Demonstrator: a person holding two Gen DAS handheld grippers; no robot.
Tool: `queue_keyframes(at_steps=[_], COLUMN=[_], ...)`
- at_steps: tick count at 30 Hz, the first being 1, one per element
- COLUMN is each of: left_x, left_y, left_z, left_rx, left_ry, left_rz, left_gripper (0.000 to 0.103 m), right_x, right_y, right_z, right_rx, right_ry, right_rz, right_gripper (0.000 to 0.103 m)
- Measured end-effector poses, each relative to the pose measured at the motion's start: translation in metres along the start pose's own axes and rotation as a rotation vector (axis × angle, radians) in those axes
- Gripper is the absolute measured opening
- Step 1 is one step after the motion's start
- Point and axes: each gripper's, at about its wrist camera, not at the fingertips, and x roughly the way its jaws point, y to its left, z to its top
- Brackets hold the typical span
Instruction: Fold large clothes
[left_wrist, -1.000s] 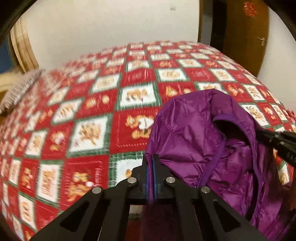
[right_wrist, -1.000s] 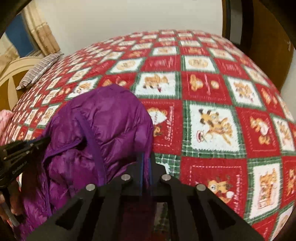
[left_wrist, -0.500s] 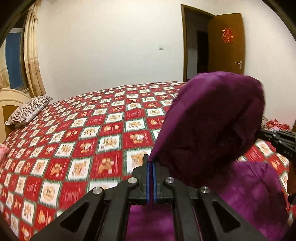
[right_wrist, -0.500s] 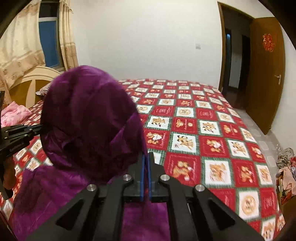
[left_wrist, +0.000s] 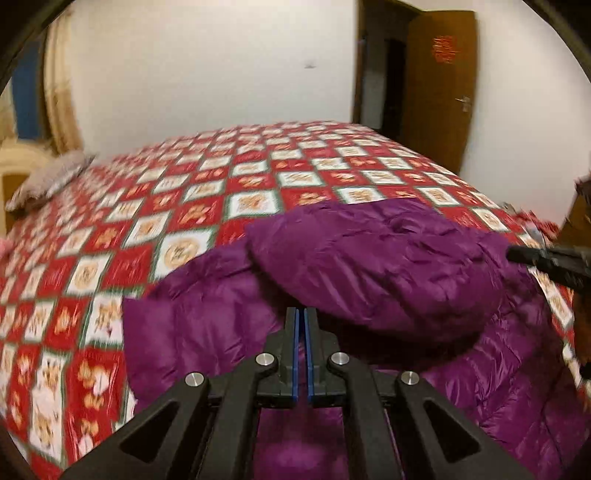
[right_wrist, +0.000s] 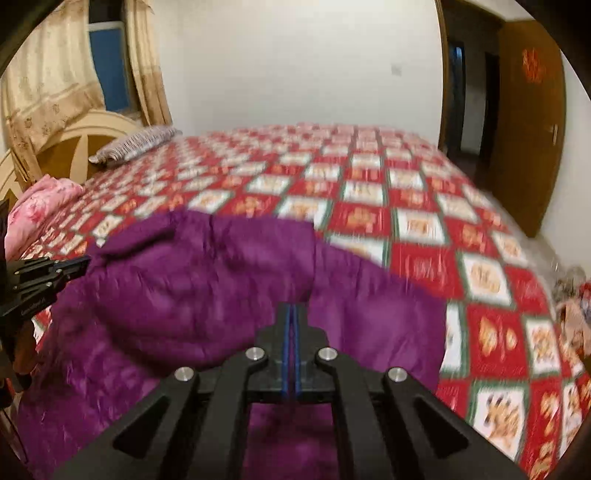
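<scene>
While the purple down jacket (left_wrist: 373, 269) lies spread on the near side of the bed (left_wrist: 177, 206), with its upper part doubled over into a puffy fold on top of the body, I read this as the middle of a fold: the top third is being brought down over the rest. My left tongs (left_wrist: 300, 314) are clenched, and their tips sit right at the edge of that folded flap, pinching what looks like a thin bit of its fabric. My right tongs (right_wrist: 291, 308) are at the flap's other corner with a little purple cloth between the pads, and their jaws are opening, so the grip there is loosening. Both views are smeared, so I can't say how much cloth either pair has. To my mind the next move calls for laying the flap flat and square on the body, letting go on both sides, then pressing air out of the padding, since this slippery fill will likely spring back.
</scene>
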Motion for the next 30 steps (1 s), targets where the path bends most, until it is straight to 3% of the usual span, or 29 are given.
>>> queue_keyframes(at_steps=[1, 2, 3, 4, 5, 6, 7, 10, 12, 16, 21, 23, 24, 25, 26, 27, 30], left_x=[0.001, 0.002, 0.003, 0.005, 0.007, 0.007, 0.006, 0.003, 0.008, 0.016, 0.037, 0.046, 0.048, 0.050, 0.052, 0.051, 0.027], left_y=[0.006, 0.008, 0.010, 0.013, 0.018, 0.021, 0.024, 0.027, 0.024, 0.007, -0.013, -0.025, -0.028, -0.031, -0.032, -0.033, -0.037], left_z=[0.002, 0.002, 0.003, 0.005, 0.008, 0.011, 0.014, 0.023, 0.027, 0.036, 0.035, 0.030, 0.028, 0.026, 0.025, 0.025, 0.025], left_rx=[-0.029, -0.042, -0.056, -0.075, -0.108, -0.147, -0.180, -0.270, -0.318, -0.271, -0.265, -0.230, -0.218, -0.207, -0.206, -0.211, -0.177], left_ry=[0.013, 0.021, 0.028, 0.038, 0.044, 0.035, 0.016, -0.010, 0.027, 0.057, 0.120, 0.134, 0.130, 0.137, 0.154, 0.160, 0.108], left_rz=[-0.002, 0.003, 0.014, 0.028, 0.039, 0.041, 0.035, -0.067, -0.088, 0.010, -0.037, -0.043, -0.048, -0.059, -0.086, -0.105, -0.106], left_gripper=[0.003, 0.003, 0.005, 0.009, 0.013, 0.024, 0.042, 0.078, 0.086, 0.086, 0.086, 0.085, 0.073, 0.042, 0.025, 0.017, 0.016], right_x=[0.000, -0.002, -0.007, -0.011, -0.012, -0.011, -0.009, -0.002, 0.001, 0.010, 0.027, 0.033, 0.036, 0.037, 0.037, 0.034, 0.014], right_y=[-0.002, -0.004, -0.004, -0.003, -0.002, -0.001, -0.001, 0.003, 0.009, 0.015, 0.015, 0.018, 0.021, 0.023, 0.026, 0.027, 0.030], right_z=[-0.001, -0.001, -0.002, -0.002, -0.001, 0.001, 0.003, 0.007, 0.009, 0.007, 0.004, 0.002, 0.001, 0.000, -0.002, -0.003, -0.007], right_rx=[0.025, 0.054, 0.077, 0.094, 0.102, 0.118, 0.136, 0.189, 0.191, 0.196, 0.249, 0.241, 0.231, 0.217, 0.194, 0.183, 0.153], right_ry=[0.011, 0.006, -0.016, -0.044, -0.051, -0.050, -0.048, -0.042, -0.040, -0.010, 0.055, 0.077, 0.096, 0.107, 0.112, 0.104, 0.061], right_rz=[0.017, 0.040, 0.056, 0.064, 0.071, 0.077, 0.087, 0.130, 0.143, 0.149, 0.162, 0.170, 0.166, 0.151, 0.121, 0.114, 0.114], right_gripper=[0.031, 0.069, 0.083, 0.088, 0.088, 0.087, 0.087, 0.086, 0.086, 0.086, 0.080, 0.069, 0.062, 0.035, 0.005, 0.008, 0.006])
